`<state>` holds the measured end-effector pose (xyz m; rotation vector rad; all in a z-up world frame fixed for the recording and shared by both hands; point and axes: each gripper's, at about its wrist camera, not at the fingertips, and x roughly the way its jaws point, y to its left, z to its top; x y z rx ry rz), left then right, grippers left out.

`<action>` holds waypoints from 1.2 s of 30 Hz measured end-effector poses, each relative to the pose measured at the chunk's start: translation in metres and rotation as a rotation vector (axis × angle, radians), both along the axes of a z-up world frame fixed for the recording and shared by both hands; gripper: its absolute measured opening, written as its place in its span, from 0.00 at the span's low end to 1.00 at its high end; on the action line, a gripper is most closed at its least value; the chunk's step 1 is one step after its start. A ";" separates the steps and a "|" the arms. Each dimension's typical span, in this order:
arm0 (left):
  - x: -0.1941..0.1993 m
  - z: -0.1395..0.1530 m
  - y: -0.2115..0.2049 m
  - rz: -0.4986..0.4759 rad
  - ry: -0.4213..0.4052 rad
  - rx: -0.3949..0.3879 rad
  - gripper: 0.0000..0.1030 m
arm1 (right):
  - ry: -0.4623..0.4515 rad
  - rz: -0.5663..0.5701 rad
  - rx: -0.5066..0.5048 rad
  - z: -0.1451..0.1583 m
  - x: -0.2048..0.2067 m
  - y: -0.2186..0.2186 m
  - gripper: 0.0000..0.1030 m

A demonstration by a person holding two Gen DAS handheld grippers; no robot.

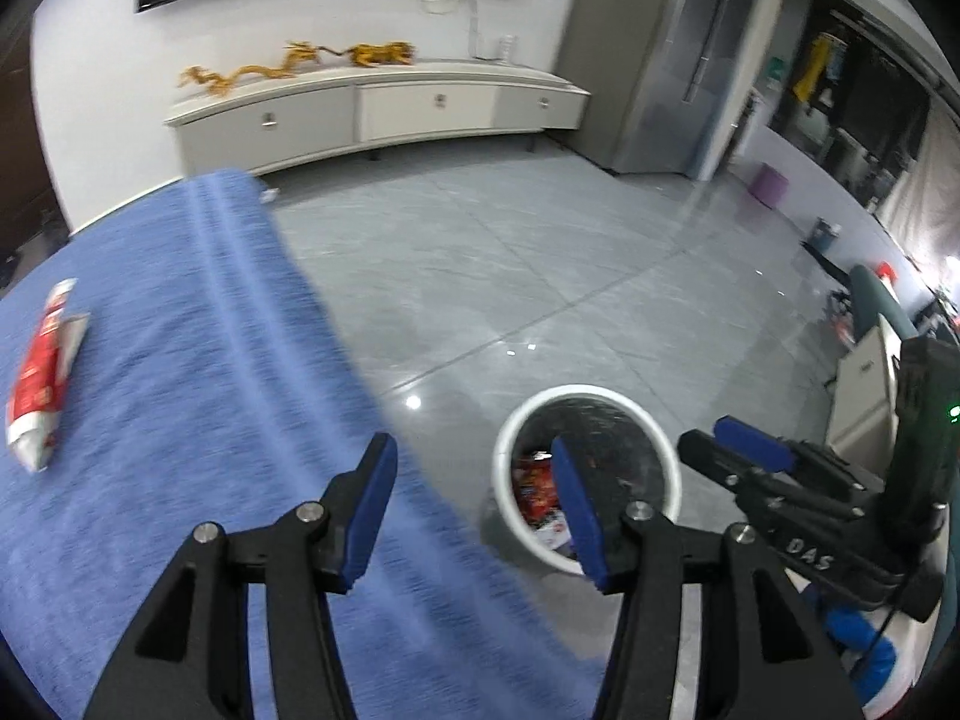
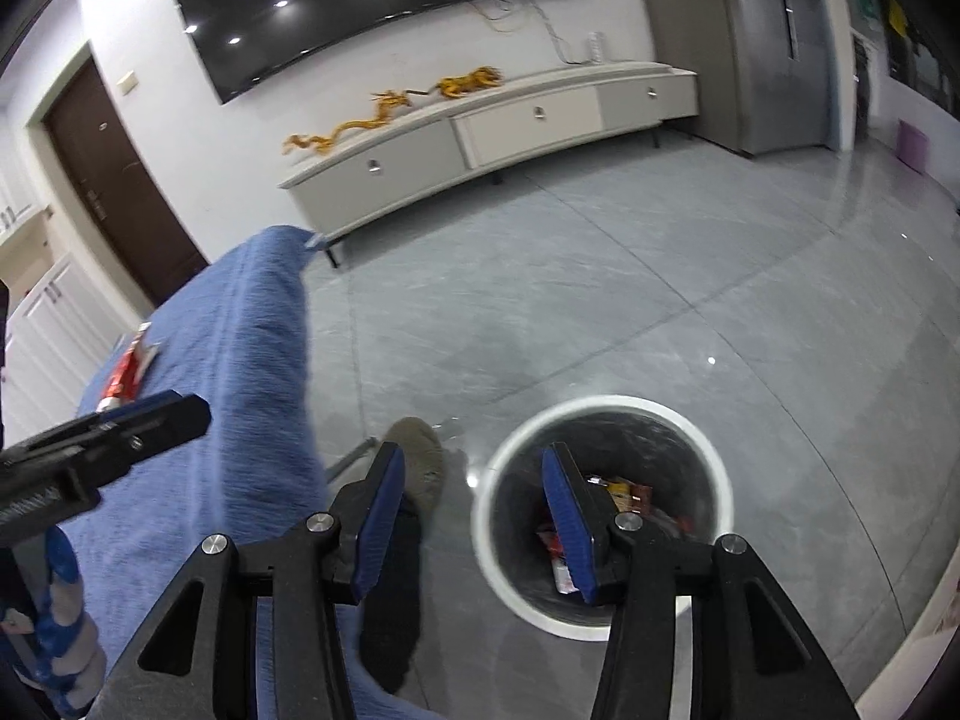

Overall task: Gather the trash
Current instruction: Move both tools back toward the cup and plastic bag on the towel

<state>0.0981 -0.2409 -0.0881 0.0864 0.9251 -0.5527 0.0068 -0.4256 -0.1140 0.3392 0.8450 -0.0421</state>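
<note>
A white round trash bin (image 1: 666, 450) stands on the grey floor beside the blue-covered table (image 1: 150, 420); wrappers lie inside it. The right wrist view looks down into the same bin (image 2: 714, 468). A red and white snack wrapper (image 1: 42, 366) lies on the blue cloth at the left, and shows as a red sliver (image 2: 129, 372) in the right wrist view. My left gripper (image 1: 474, 510) hangs open over the table's edge with nothing between its pads. My right gripper (image 2: 474, 516) is open and empty above the bin's left rim. The right gripper's body (image 1: 780, 480) shows at the right of the left wrist view.
A long white TV cabinet (image 1: 384, 114) with golden dragon figures stands against the far wall under a dark screen. A person's shoe (image 2: 420, 462) rests on the floor left of the bin. A hand in a blue glove (image 2: 60, 618) holds the left gripper's handle. A purple stool (image 1: 771, 183) sits far right.
</note>
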 end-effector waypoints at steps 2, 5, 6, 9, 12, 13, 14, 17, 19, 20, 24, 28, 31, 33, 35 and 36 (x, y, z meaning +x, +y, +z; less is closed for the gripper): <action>0.001 0.002 0.018 0.042 -0.005 0.014 0.50 | 0.000 0.030 0.002 0.003 0.008 0.015 0.45; 0.003 0.006 0.043 0.090 -0.022 0.031 0.50 | 0.001 0.079 0.009 0.007 0.021 0.037 0.46; 0.005 0.009 0.054 0.113 -0.029 0.036 0.50 | -0.002 0.092 0.009 0.008 0.024 0.043 0.46; 0.009 0.015 0.079 0.169 -0.045 0.040 0.50 | -0.013 0.135 0.010 0.015 0.036 0.063 0.46; 0.013 0.021 0.106 0.224 -0.059 0.040 0.50 | -0.026 0.179 0.004 0.022 0.047 0.084 0.48; 0.015 0.022 0.115 0.241 -0.063 0.041 0.50 | -0.029 0.190 0.003 0.024 0.050 0.089 0.48; 0.018 0.023 0.123 0.258 -0.066 0.046 0.50 | -0.031 0.204 0.004 0.026 0.054 0.096 0.48; 0.022 0.024 0.148 0.302 -0.075 0.065 0.50 | -0.033 0.228 0.004 0.031 0.064 0.110 0.48; 0.025 0.025 0.163 0.326 -0.075 0.078 0.51 | -0.035 0.246 0.003 0.034 0.071 0.120 0.48; 0.026 0.025 0.169 0.334 -0.076 0.084 0.51 | -0.036 0.257 0.005 0.036 0.074 0.126 0.48; 0.030 0.030 0.210 0.393 -0.090 0.118 0.51 | -0.031 0.295 0.008 0.040 0.087 0.146 0.50; 0.030 0.032 0.257 0.473 -0.099 0.137 0.53 | -0.019 0.337 0.015 0.041 0.102 0.170 0.51; 0.028 0.032 0.299 0.542 -0.106 0.153 0.53 | -0.010 0.377 0.017 0.041 0.114 0.192 0.52; 0.028 0.031 0.330 0.595 -0.099 0.156 0.53 | -0.005 0.401 0.023 0.041 0.122 0.207 0.52; 0.027 0.028 0.360 0.642 -0.087 0.150 0.53 | 0.000 0.423 0.029 0.039 0.132 0.223 0.52; 0.027 0.026 0.372 0.663 -0.078 0.147 0.53 | 0.003 0.436 0.036 0.038 0.137 0.232 0.52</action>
